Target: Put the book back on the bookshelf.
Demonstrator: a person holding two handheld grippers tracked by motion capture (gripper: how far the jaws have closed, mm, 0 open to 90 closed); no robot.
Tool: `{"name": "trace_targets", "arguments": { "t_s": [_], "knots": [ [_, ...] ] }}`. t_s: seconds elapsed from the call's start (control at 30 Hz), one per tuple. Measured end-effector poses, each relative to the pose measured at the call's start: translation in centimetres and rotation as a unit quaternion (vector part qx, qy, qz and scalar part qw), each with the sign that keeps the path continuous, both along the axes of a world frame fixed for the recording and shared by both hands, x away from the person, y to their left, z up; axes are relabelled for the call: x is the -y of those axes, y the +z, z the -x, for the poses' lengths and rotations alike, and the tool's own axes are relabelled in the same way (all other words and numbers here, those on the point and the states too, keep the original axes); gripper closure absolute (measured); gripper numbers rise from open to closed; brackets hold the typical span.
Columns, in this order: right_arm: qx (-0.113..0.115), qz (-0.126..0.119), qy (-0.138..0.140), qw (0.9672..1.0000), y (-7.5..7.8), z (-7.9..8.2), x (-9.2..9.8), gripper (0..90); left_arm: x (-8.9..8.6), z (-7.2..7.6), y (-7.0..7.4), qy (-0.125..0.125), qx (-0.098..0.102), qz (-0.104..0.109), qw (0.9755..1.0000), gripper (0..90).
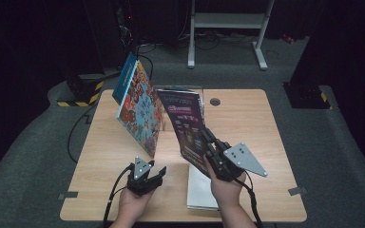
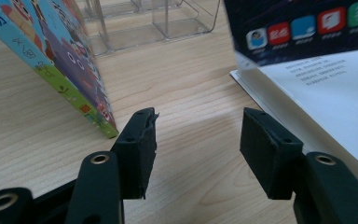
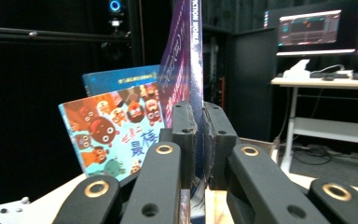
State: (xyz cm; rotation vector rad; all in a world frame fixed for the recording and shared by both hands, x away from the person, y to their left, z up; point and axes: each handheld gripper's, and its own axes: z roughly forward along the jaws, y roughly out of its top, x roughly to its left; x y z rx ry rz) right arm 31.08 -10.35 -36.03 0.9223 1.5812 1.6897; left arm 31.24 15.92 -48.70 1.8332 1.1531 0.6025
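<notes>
My right gripper (image 1: 208, 141) is shut on the near edge of a dark purple magazine (image 1: 186, 124), holding it upright and off the table; in the right gripper view the magazine (image 3: 186, 60) stands edge-on between the pads (image 3: 184, 140). A colourful picture book (image 1: 138, 108) leans tilted to the left of it, its lower corner on the table. My left gripper (image 1: 153, 172) rests low on the table near the front, open, with bare wood between its fingers (image 2: 137, 149). The book's corner (image 2: 93, 109) lies just ahead and left of them.
A clear acrylic stand (image 2: 144, 23) sits at the back of the wooden table (image 1: 247, 118). White printed sheets (image 1: 200, 190) lie flat at the front right, under the lifted magazine. A cable hole (image 1: 215, 101) is in the tabletop. A metal frame (image 1: 228, 28) stands on the floor beyond.
</notes>
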Motion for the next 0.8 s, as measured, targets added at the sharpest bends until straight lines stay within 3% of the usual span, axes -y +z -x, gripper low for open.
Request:
{"name": "trace_targets", "arguments": {
  "t_s": [0.43, 0.8],
  "knots": [
    [-0.015, 0.013, 0.012, 0.9997, -1.6, -1.5, -2.0, 85.2, -0.4, -0.1, 0.0, 0.004, -0.003, 0.004, 1.0, 45.4],
    [-0.015, 0.009, 0.002, 0.9998, -3.1, -1.0, -0.3, 85.1, -0.2, -0.1, 0.2, 0.004, 0.0, 0.01, 0.9999, 45.3]
  ]
}}
